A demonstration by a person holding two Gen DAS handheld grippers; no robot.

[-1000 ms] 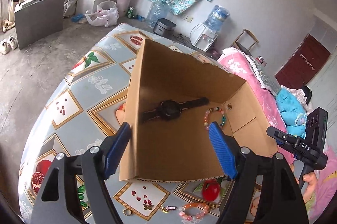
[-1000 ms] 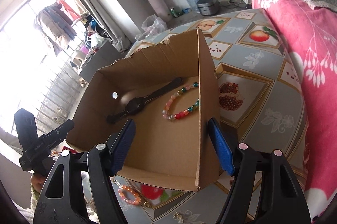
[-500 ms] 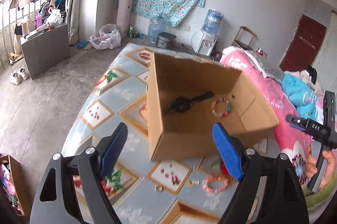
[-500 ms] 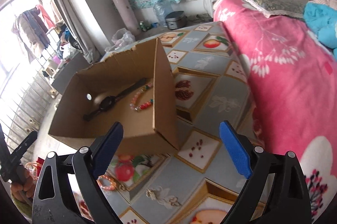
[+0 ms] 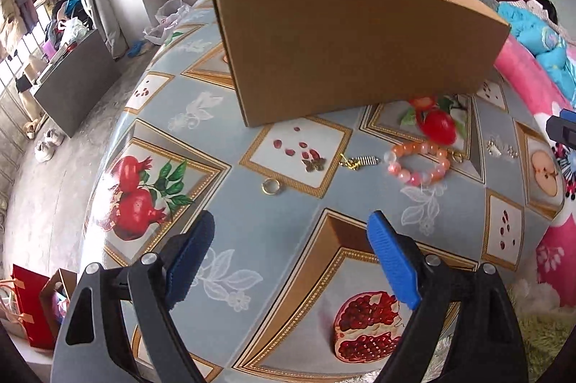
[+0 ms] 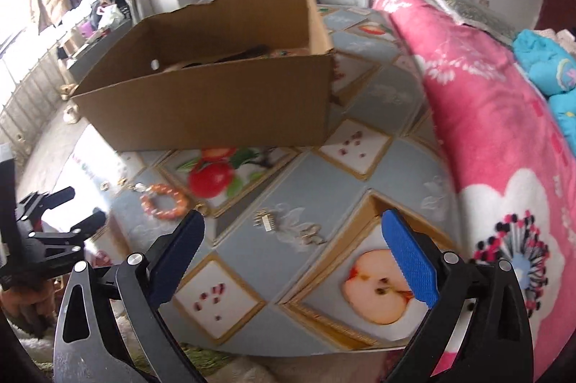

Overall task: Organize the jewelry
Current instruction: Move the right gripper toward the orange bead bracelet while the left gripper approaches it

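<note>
I have the left hand-held gripper (image 5: 289, 249) spread wide over the table (image 5: 252, 275), which is covered in a glossy blue-grey cloth printed with pomegranates and apples; nothing sits between its blue pads (image 5: 392, 260). My right hand-held gripper (image 6: 291, 246) has jaws that are opening, already very wide, with only bare cloth between them.

The open brown cardboard box (image 5: 352, 48) stands on the far part of the table. From the right wrist view I can just make out a dark strap-like piece (image 6: 248, 53) and a few coloured beads (image 6: 291, 51) inside it over the near wall; more than that I cannot tell.

The loose jewellery lies on the cloth in front of the box, between it and my grippers. In the left wrist view, from left to right: a small gold ring (image 5: 271, 186); a little bronze butterfly charm (image 5: 314, 164) just beyond it; a gold-and-silver clasp piece with a short coiled part (image 5: 360, 162); and a round bracelet of orange and pink beads (image 5: 417, 163) lying flat beside a printed red fruit. A small gold loop (image 5: 457, 156) is just beside the bracelet on its right, and further right sits a small cluster of silver pieces (image 5: 498, 147), too small to identify.

In the right wrist view a small silver comb-like clip (image 6: 266, 221) and a pair of small silver pieces (image 6: 313, 237) lie just ahead of the open jaws, apart from the pads. The left gripper shows at that view's left edge.
</note>
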